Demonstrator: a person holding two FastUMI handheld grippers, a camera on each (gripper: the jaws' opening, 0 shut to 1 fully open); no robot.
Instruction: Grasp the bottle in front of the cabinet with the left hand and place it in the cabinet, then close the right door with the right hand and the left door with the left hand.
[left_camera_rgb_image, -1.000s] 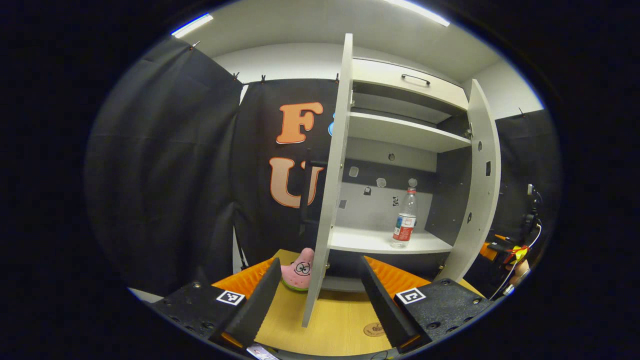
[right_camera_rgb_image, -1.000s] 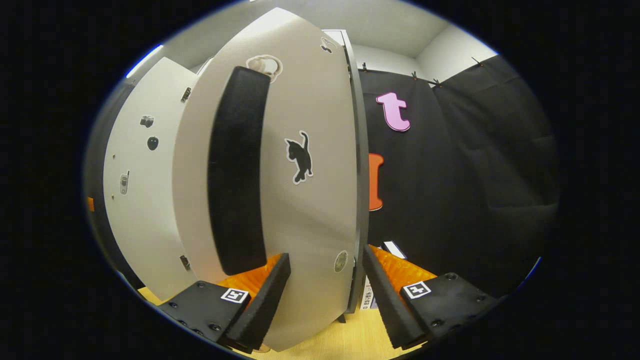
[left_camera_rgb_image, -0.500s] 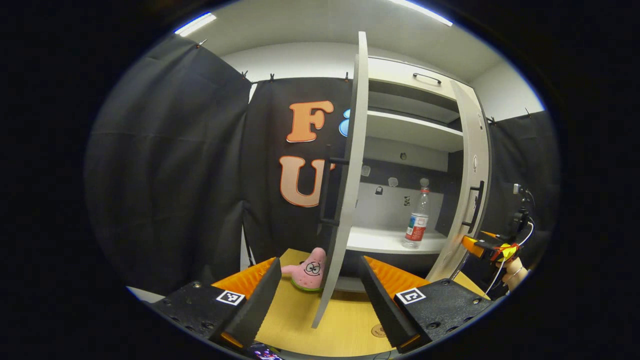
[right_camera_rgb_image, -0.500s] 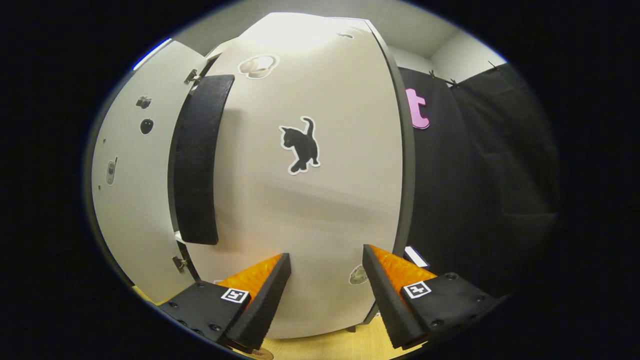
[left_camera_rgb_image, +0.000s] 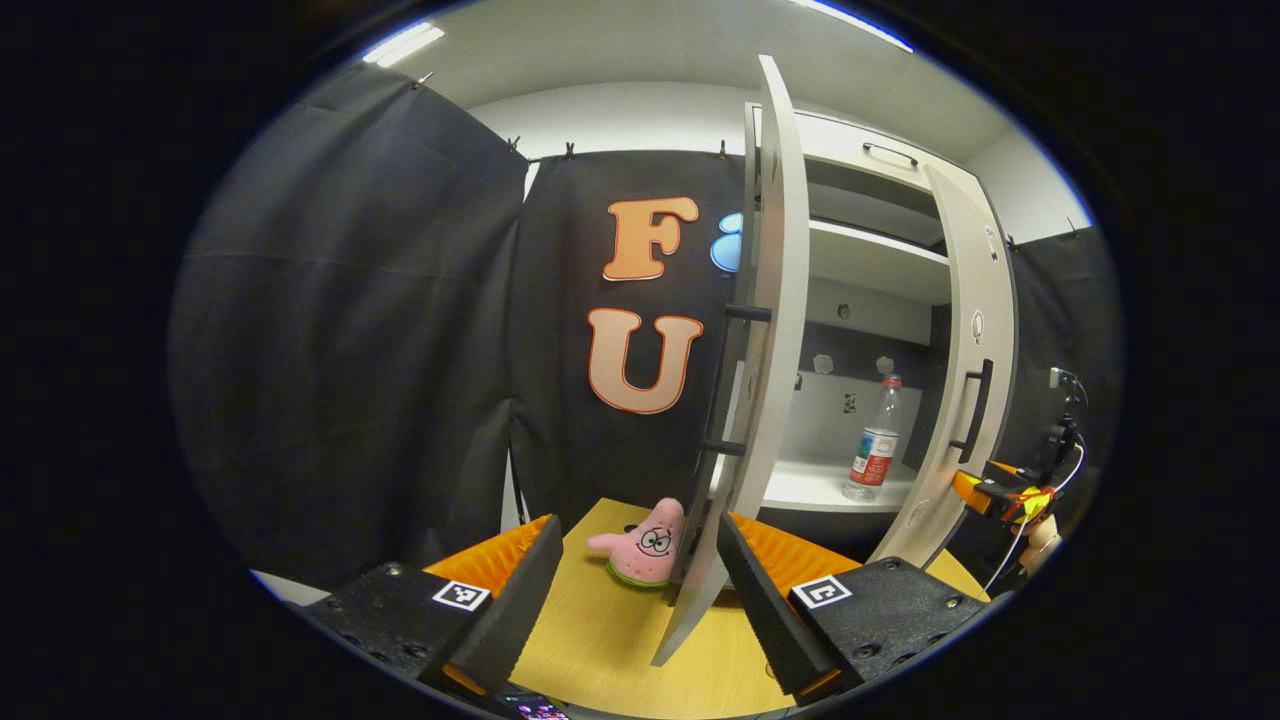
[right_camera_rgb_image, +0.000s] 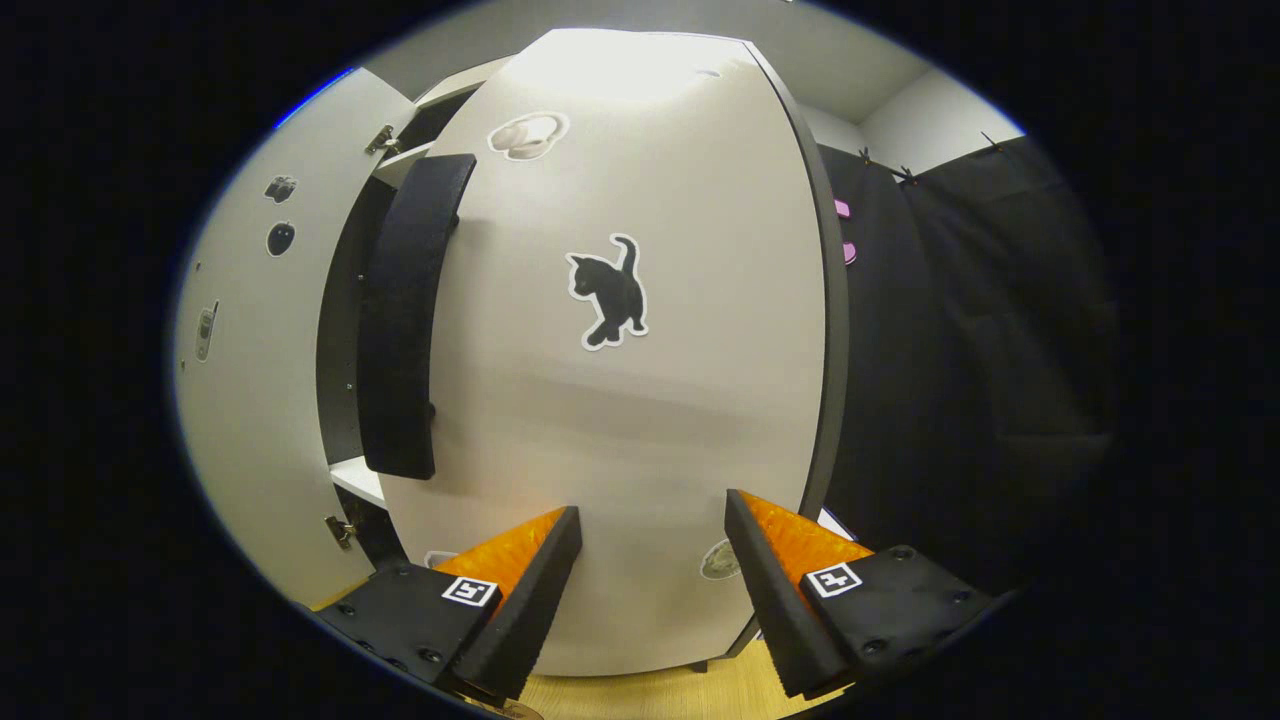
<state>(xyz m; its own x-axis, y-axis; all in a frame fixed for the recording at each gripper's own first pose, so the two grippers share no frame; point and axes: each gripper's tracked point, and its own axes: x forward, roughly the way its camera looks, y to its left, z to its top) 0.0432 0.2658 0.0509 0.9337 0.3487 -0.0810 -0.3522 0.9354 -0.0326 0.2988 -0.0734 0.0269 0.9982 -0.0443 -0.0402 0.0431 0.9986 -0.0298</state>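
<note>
White flat-panel cabinet (left_camera_rgb_image: 880, 270) stands on a light wood-grain tabletop (left_camera_rgb_image: 600, 640). Inside: upper shelf bare as far as visible; lower shelf holds the clear plastic bottle w/ red cap and red-white label (left_camera_rgb_image: 873, 452), upright, toward the right side of the compartment, near the right door's inner edge. Back wall of lower compartment is pale w/ a few small stickers, too small to make out.

Left door, white smooth board w/ dark edge (left_camera_rgb_image: 760, 330), stands wide open, seen nearly edge-on in left gripper view; black bar handle (left_camera_rgb_image: 735, 380) on its outer face. Its lower edge sits between the left gripper (left_camera_rgb_image: 640, 590) fingers' line of sight, closer to the right-hand finger; contact can't be told. Left gripper fingers are apart, nothing between them pressed; ribbed pads, square black-white marker tags on the bodies.

Right door, white rounded-looking panel (right_camera_rgb_image: 640, 350), nearly closed but a dark gap remains on its handle side, shelf edge visible through it. Front carries a black cat sticker (right_camera_rgb_image: 608, 292), a pale sticker near top, wide black curved handle (right_camera_rgb_image: 405, 320). Right gripper (right_camera_rgb_image: 650, 590) fingers spread, tips right at the door face, low down; whether touching I can't tell. Same gripper shows small in left gripper view beside the door (left_camera_rgb_image: 985, 492), a hand below it.

Pink star-shaped plush toy w/ green base (left_camera_rgb_image: 645, 545) sits on the tabletop just left of the left door's foot.
</note>
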